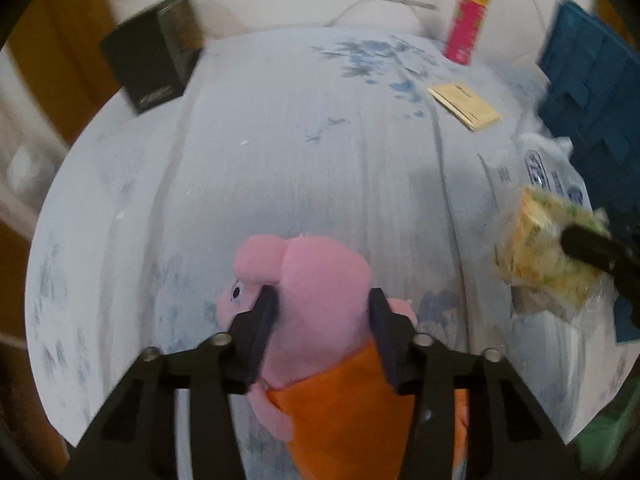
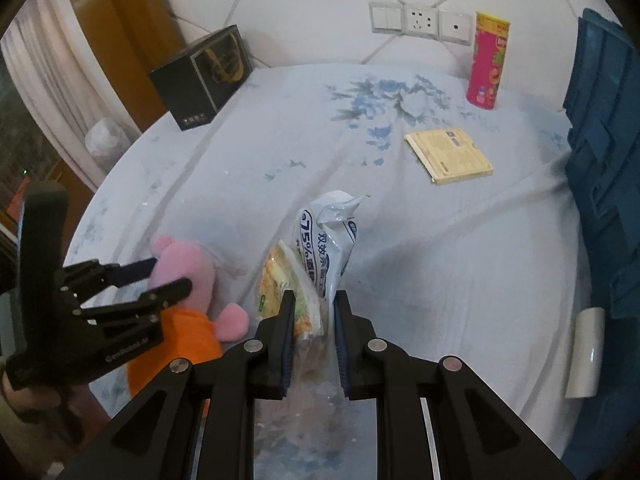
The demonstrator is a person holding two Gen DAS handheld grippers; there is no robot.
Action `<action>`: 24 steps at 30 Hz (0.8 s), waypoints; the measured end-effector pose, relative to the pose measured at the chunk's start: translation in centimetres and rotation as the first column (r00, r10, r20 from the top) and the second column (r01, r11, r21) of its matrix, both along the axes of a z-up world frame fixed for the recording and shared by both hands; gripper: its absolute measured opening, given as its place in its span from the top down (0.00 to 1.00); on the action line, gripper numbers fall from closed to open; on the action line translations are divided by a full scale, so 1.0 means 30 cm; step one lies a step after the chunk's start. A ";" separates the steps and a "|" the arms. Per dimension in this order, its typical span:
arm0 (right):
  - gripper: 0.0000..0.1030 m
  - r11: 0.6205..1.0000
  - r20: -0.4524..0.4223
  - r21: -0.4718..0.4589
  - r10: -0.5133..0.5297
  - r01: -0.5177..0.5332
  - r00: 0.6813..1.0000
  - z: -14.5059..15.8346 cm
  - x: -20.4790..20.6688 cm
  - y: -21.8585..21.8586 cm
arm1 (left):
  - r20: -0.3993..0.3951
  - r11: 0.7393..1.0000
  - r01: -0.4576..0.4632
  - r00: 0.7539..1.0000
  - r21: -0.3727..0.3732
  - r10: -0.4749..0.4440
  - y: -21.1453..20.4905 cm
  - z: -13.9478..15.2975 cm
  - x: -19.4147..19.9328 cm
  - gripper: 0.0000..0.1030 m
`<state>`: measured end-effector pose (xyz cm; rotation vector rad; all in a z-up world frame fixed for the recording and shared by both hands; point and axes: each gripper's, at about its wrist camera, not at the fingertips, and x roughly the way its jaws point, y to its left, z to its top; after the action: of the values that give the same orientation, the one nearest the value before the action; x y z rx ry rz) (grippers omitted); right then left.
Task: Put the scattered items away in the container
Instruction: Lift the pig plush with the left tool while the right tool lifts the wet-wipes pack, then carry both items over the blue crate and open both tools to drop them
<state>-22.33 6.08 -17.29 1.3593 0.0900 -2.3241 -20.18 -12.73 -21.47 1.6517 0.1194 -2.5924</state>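
A pink pig plush (image 1: 320, 280) in an orange dress is held over the pale blue bedsheet (image 1: 280, 160), with my left gripper (image 1: 323, 300) shut on its body. The right wrist view shows that left gripper (image 2: 160, 278) and the plush (image 2: 184, 268) at the left. My right gripper (image 2: 314, 300) is shut on a yellow-green packet (image 2: 280, 280) in clear wrap, also visible at the right of the left wrist view as the packet (image 1: 540, 260). A white and blue wipes pack (image 2: 332, 236) stands just behind it. The blue crate (image 2: 600, 160) stands at the right edge.
A black box (image 2: 200, 80) sits at the far left of the bed, a pink can (image 2: 488, 64) stands upright at the back by the wall sockets (image 2: 420, 22), and a yellowish booklet (image 2: 450, 154) lies flat. A white object (image 2: 584, 352) leans by the crate.
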 end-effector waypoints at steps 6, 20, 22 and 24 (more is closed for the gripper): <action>0.83 1.000 0.013 -0.006 -0.005 0.006 1.000 -0.024 0.009 0.007 | 0.079 0.995 -0.084 0.994 0.046 0.080 -0.010 -0.044 0.019 0.07; 0.83 1.000 0.009 0.006 -0.011 0.011 1.000 -0.099 -0.031 0.044 | -0.038 1.000 0.004 0.999 0.024 -0.003 0.077 -0.078 -0.058 0.31; 0.83 1.000 -0.007 0.000 -0.013 0.013 1.000 -0.071 -0.019 0.045 | -0.065 0.999 0.015 0.998 0.029 -0.014 0.076 -0.041 -0.045 0.32; 0.83 1.000 -0.028 -0.004 -0.015 0.015 1.000 -0.032 -0.007 0.045 | -0.122 0.999 0.041 0.992 0.010 -0.040 0.090 0.039 -0.029 0.32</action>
<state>-22.53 7.41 -18.25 1.3303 0.0842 -2.3547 -21.05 -10.03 -20.29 1.5143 0.1091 -2.7280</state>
